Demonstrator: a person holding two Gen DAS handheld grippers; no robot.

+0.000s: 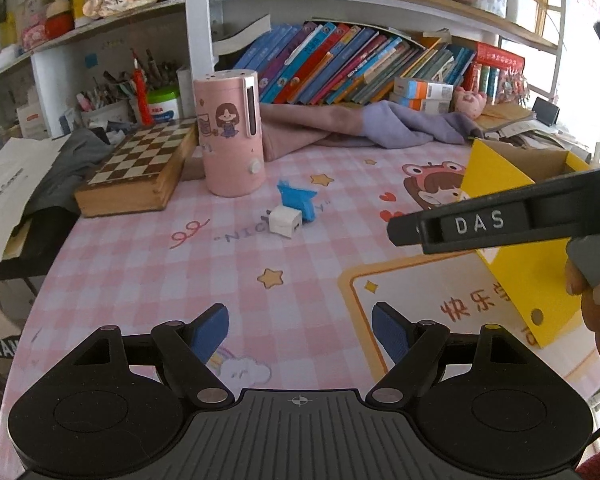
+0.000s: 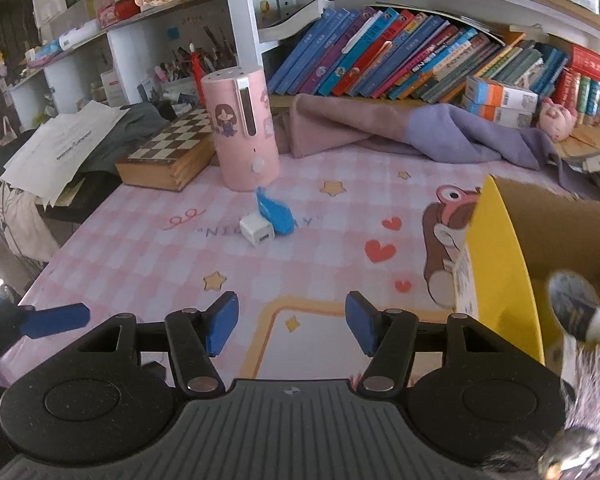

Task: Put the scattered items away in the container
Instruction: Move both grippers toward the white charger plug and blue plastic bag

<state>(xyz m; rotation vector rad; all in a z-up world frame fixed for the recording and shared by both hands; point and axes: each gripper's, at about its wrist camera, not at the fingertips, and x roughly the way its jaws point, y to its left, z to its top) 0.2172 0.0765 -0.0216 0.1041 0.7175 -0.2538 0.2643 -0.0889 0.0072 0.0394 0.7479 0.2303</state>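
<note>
White charger cube [image 1: 286, 222] and the blue toy [image 1: 298, 202] are the two bits left out on the bench [image 1: 148, 280], touching each other, pretty much dead ahead of both sets of jaws and well apart from them. The left gripper [image 1: 300, 330] has its jaws spread wide with nothing between them; the right gripper [image 2: 292, 328] is also open and empty, a bit narrower. From the left view the pair sits straight up the middle, from the right view slightly left of centre, so I'd say neither hand is clearly nearer, maybe the left lines up better. The blue toy's long axis runs diagonally, away toward the pink canister [image 1: 232, 132] just behind it; the cube lies on the near side, so it's the easier first grab. Lots of bare checked mat between jaws and items, nothing to dodge. The yellow box [image 1: 496, 184] is off to the right, open side up, near the right hand, with something already inside in the right view. Chessboard [image 1: 140, 164] sits left, out of the way.
</note>
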